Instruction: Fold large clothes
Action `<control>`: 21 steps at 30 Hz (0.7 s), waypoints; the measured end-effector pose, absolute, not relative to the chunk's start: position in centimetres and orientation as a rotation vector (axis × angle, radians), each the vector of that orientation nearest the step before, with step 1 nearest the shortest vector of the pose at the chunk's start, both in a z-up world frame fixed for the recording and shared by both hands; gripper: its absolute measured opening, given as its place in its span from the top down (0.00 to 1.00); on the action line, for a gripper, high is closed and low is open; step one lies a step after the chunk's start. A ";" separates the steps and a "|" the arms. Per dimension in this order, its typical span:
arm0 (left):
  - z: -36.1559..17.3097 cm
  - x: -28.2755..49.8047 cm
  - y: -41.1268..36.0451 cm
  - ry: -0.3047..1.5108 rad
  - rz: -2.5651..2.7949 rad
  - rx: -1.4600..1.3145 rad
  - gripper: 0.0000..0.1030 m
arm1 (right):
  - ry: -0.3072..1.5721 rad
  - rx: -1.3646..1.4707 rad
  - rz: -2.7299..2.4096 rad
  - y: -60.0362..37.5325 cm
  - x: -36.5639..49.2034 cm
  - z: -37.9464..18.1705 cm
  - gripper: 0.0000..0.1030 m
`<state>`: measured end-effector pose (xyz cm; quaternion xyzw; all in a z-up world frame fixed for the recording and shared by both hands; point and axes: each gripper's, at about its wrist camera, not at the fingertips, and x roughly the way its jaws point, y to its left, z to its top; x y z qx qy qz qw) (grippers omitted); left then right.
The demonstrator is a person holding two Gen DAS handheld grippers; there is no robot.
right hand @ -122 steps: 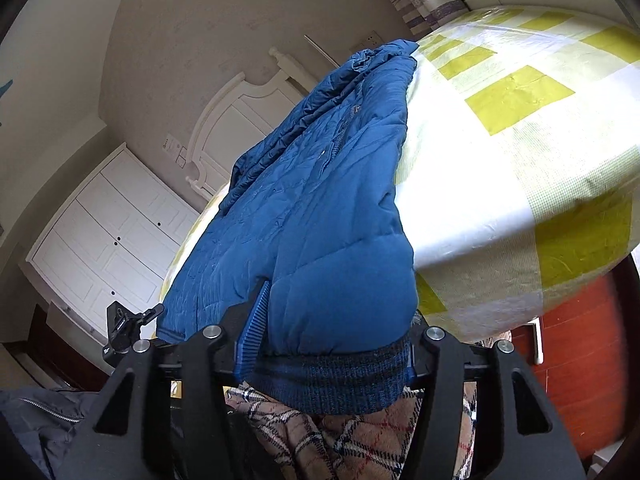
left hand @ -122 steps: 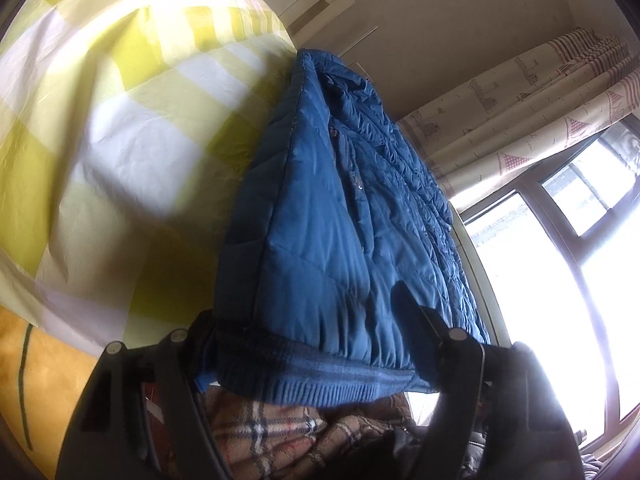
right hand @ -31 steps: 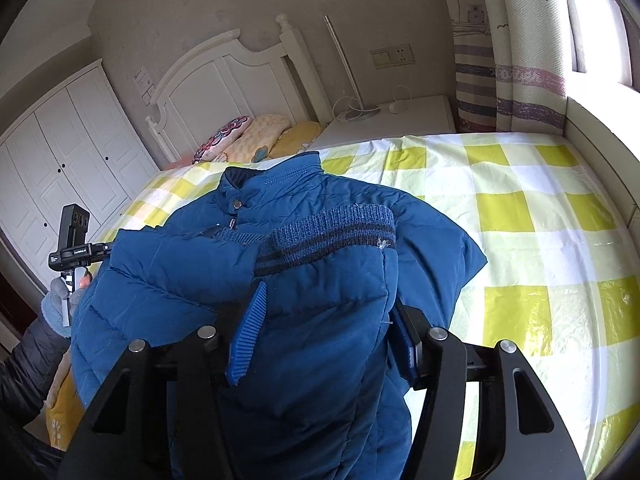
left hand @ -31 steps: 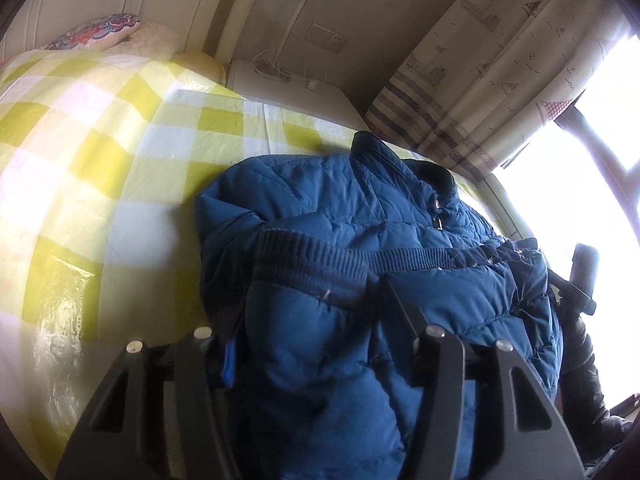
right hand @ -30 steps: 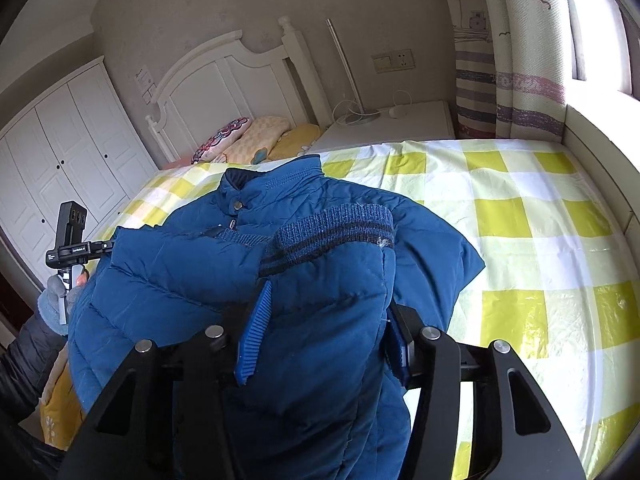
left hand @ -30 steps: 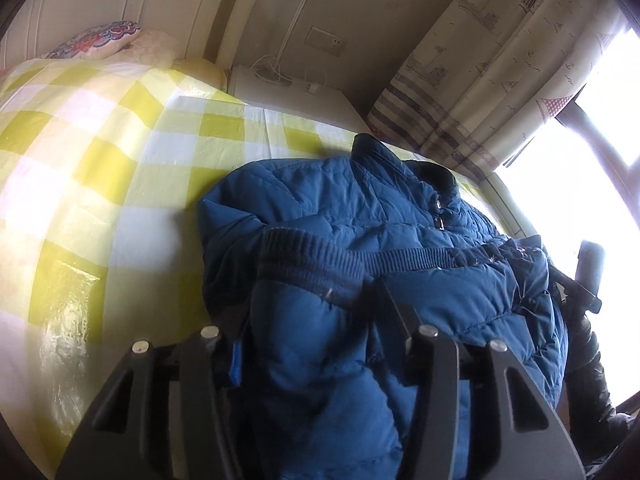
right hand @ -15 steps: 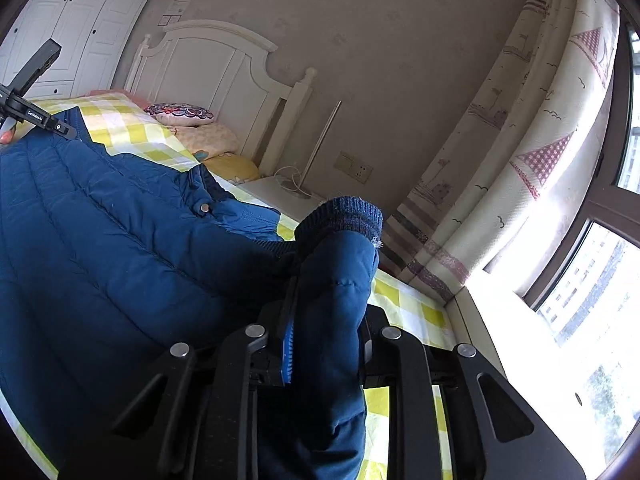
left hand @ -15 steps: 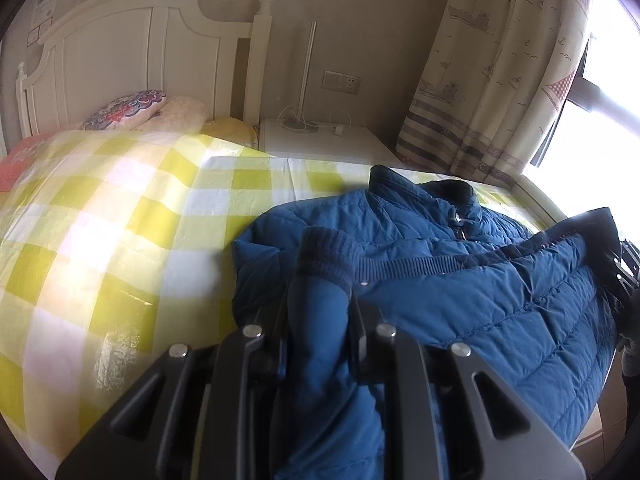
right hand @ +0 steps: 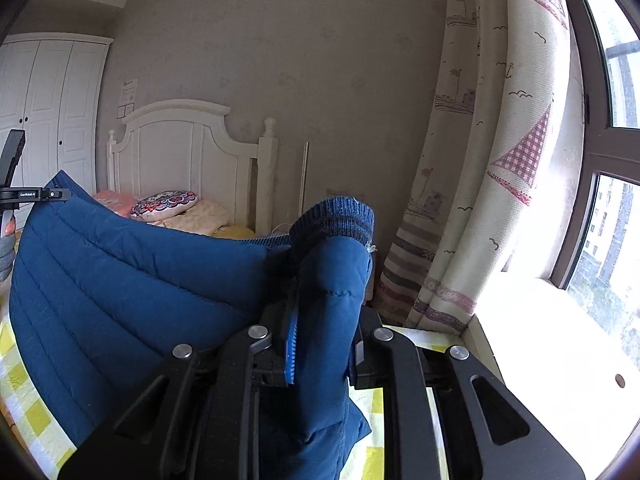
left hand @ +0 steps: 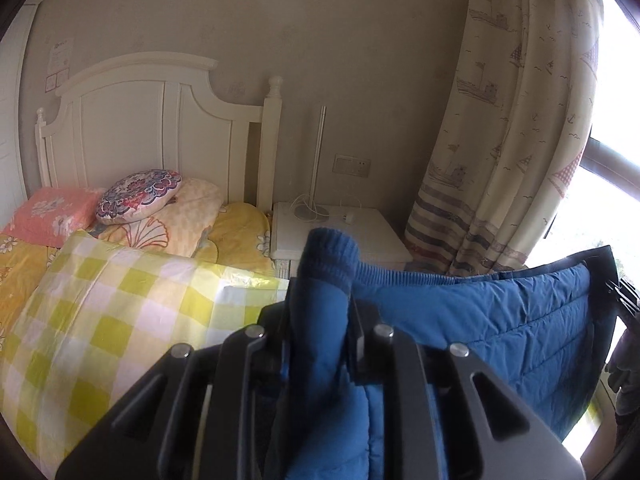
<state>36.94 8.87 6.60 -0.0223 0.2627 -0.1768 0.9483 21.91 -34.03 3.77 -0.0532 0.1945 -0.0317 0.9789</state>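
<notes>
**A:** Both grippers up in the air here, and each one has a bite of the blue jacket point(left hand: 500, 332). The left gripper point(left hand: 320, 320) is pinched tight on a bunched corner, the ribbed knit hem point(left hand: 332, 248) poking up past its fingertips.

**B:** Same on the other side. The right gripper point(right hand: 322, 320) is pressed together on its own padded corner, with the dark knit cuff point(right hand: 334, 216) curling over the top. That one has just finished closing down on the fabric, and the cloth is squarely between the pads.

**A:** And where's the jacket itself? It's strung between the two grippers like a banner, quilted panel sagging in the middle, lifted off the bed point(left hand: 120, 308). In the right wrist view you can see the yellow checked cover below its lower edge.

**B:** Any containers to speak of? Just the bed, really. At its head it holds a pink pillow point(left hand: 52, 212), a round patterned cushion point(left hand: 140, 196) leaning on a pale orange pillow point(left hand: 188, 216), all against the white headboard point(left hand: 160, 120).

**A:** Beside it the white nightstand point(left hand: 360, 228) carries a lamp base with a thin pole point(left hand: 318, 160) and some cable.

**B:** Sailboat curtain point(right hand: 500, 160) to the right, bright window point(right hand: 616, 220) past it, white wardrobe point(right hand: 48, 112) far left.
</notes>
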 end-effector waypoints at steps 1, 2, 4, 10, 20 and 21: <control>5.7 38.7 8.1 0.572 -0.334 -0.052 0.82 | 0.433 -0.083 -0.068 -34.5 23.7 2.8 0.84; 4.6 40.4 7.4 0.608 -0.310 -0.057 0.82 | 0.480 -0.081 -0.079 -34.7 25.4 1.4 0.84; 1.5 42.8 5.6 0.658 -0.251 -0.007 0.81 | 0.594 -0.070 -0.097 -35.2 28.5 -2.3 0.84; -9.4 46.0 2.2 0.848 -0.125 0.178 0.80 | 0.799 0.002 -0.087 -36.0 31.4 -10.7 0.84; -5.3 47.3 3.6 0.794 -0.143 0.055 0.79 | 0.726 0.014 -0.090 -35.8 31.9 -5.8 0.84; -6.3 47.8 3.1 0.818 -0.126 0.080 0.78 | 0.767 -0.008 -0.106 -35.6 32.8 -7.1 0.84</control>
